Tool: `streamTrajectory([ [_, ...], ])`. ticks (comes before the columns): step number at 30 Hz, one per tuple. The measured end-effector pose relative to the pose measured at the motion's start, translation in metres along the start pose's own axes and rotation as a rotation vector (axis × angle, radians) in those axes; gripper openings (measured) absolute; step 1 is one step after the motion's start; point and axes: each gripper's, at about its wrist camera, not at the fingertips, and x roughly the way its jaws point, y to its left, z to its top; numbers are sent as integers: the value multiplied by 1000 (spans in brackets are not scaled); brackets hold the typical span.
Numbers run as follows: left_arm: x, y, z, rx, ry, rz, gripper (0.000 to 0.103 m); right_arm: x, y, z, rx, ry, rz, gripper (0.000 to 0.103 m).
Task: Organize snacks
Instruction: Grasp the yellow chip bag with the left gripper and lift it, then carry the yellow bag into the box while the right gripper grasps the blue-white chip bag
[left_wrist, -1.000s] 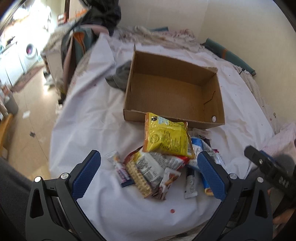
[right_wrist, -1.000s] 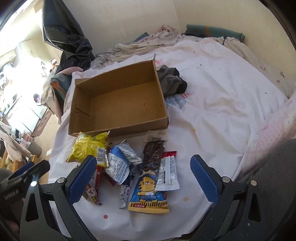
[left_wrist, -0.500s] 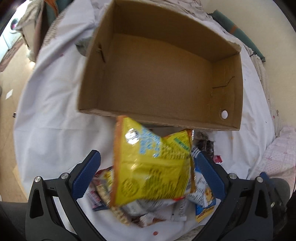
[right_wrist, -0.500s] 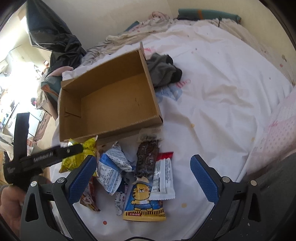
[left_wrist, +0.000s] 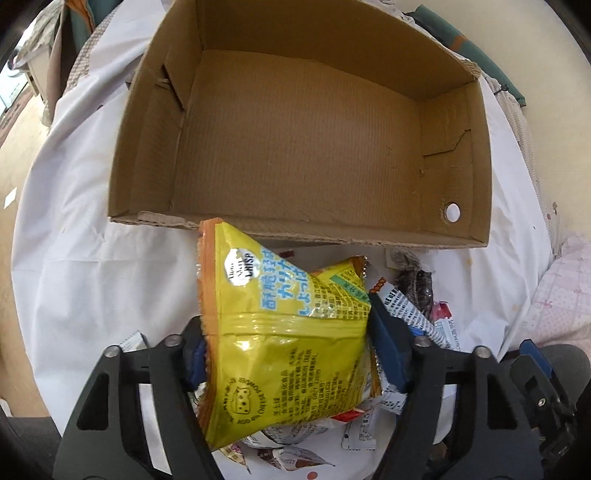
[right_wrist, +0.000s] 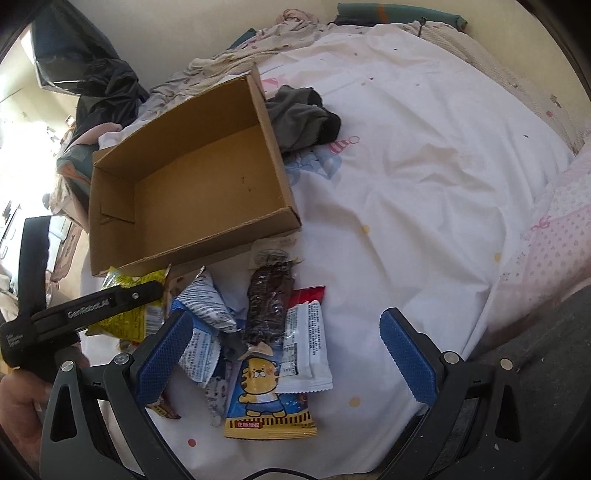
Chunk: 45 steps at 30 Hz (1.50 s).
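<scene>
Before cardboard box (left_wrist: 303, 140): left gripper (left_wrist: 291, 350) is clenching yellow cheese snack bag (left_wrist: 284, 332)
Right gripper (right_wrist: 284, 354): is hovering spread wide over tiger-print packet (right_wrist: 267, 398)

We see a glossy yellow foil bag (left_wrist: 284, 339), a matt, ribbed cardboard box (left_wrist: 303, 147), creased white cloth sheet (right_wrist: 424, 184), shiny plastic wrappers (right_wrist: 306, 343), and textured blue rubbery pads (right_wrist: 408, 360).

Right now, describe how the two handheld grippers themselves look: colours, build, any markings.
Both share one build: the left gripper and right gripper have black frames with triangular cut-outs and silver screws, and jaws faced with blue textured pads. Seen from the right wrist, the left one's side bears white "GenRobot.AI" lettering. A bare hand grips its handle.
</scene>
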Motion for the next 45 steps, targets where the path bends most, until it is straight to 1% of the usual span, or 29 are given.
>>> streamTrajectory([
  [2, -5, 2, -1, -8, -11, -21, 51, 0, -1, 1, 4, 0, -2, 103],
  [7, -29, 0, -1, 32, -60, -25, 46, -1, -4, 1, 16, 1, 1, 103],
  [10, -45, 4, -3, 28, -70, -50, 46, -1, -5, 6, 31, 24, 31, 103],
  [12, -61, 7, -9, 35, -85, -36, 46, 1, -5, 8, 53, 54, 74, 103],
  [14, -76, 14, -15, 28, -97, -40, 46, 7, -3, 11, 98, 117, 173, 103],
  [17, -93, 28, -24, 10, -122, -31, 46, 28, 2, 9, 185, 247, 310, 103],
  [18, -97, 33, -27, -1, -131, -25, 46, 37, 5, 7, 211, 298, 342, 102],
  [20, -102, 44, -33, -25, -143, -11, 46, 53, 15, 3, 232, 365, 373, 98],
  [22, -103, 51, -38, -46, -153, 5, 46, 68, 23, 2, 245, 402, 372, 93],
  [25, -101, 60, -42, -82, -146, -11, 46, 87, 31, 2, 259, 427, 346, 91],
  [27, -99, 62, -43, -89, -146, -14, 46, 101, 37, 4, 275, 449, 336, 90],
  [30, -100, 65, -41, -99, -156, -20, 46, 114, 49, 8, 261, 455, 336, 87],
  [33, -100, 68, -39, -124, -162, -36, 46, 125, 57, 9, 254, 468, 311, 86],
  [34, -99, 68, -38, -128, -161, -39, 46, 128, 58, 10, 242, 473, 277, 80],
  [35, -99, 69, -39, -129, -159, -39, 46, 131, 59, 10, 232, 477, 260, 76],
  [37, -97, 70, -39, -131, -152, -36, 46, 132, 61, 11, 212, 479, 259, 60],
  [38, -96, 71, -40, -136, -147, -36, 46, 132, 61, 12, 201, 473, 260, 60],
  [39, -95, 73, -40, -144, -143, -38, 46, 130, 60, 13, 199, 463, 272, 55],
  [42, -93, 76, -38, -162, -138, -42, 46, 118, 54, 15, 196, 417, 295, 52],
  [45, -95, 74, -38, -159, -146, -41, 46, 98, 45, 13, 182, 372, 327, 48],
])
